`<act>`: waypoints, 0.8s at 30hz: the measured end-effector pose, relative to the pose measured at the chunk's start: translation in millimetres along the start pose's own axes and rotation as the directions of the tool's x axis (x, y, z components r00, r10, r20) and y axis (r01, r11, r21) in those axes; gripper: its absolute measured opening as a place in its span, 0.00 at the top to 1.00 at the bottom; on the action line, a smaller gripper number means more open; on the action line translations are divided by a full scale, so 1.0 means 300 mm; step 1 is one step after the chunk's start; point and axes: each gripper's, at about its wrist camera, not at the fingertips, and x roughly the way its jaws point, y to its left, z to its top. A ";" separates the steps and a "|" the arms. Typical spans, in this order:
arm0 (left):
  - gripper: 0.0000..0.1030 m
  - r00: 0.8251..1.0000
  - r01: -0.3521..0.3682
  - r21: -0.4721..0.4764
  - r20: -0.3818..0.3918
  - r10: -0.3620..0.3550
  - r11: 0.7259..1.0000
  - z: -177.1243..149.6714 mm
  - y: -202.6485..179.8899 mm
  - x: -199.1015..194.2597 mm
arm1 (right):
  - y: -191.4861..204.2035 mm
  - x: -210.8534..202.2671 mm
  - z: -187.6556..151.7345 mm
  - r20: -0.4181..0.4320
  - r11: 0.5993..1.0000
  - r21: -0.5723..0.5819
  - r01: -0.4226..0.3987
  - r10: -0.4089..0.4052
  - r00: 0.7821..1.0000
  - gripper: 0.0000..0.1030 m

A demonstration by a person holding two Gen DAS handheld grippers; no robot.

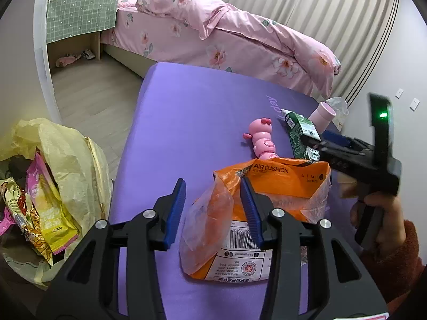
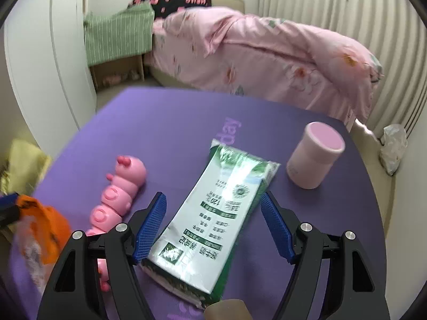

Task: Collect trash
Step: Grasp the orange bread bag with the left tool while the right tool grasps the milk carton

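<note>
The left gripper [image 1: 212, 200] stands partly spread over the purple mat [image 1: 186, 112], its right pad touching the orange air-cushion bag's [image 1: 267, 186] torn edge and nothing pinched. The right gripper [image 2: 213, 224] gapes wide around the green tissue pack [image 2: 210, 213], pads just clear of it. A yellow trash bag [image 1: 66, 154] sits left of the mat.
</note>
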 end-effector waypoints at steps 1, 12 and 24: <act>0.60 1.000 -0.001 -0.001 0.003 0.001 1.000 0.000 0.001 -0.003 | 0.004 0.009 -0.010 -0.013 1.000 -0.007 0.000 0.000 1.000 0.33; 0.57 1.000 0.009 -0.019 -0.007 -0.009 1.000 -0.007 0.012 0.016 | -0.168 -0.130 -0.191 -0.041 0.990 0.099 -0.102 0.107 0.993 0.33; 0.57 1.000 0.006 -0.013 -0.020 -0.006 1.000 -0.007 0.005 0.030 | -0.213 -0.158 -0.204 0.014 0.943 0.165 -0.290 0.291 0.957 0.33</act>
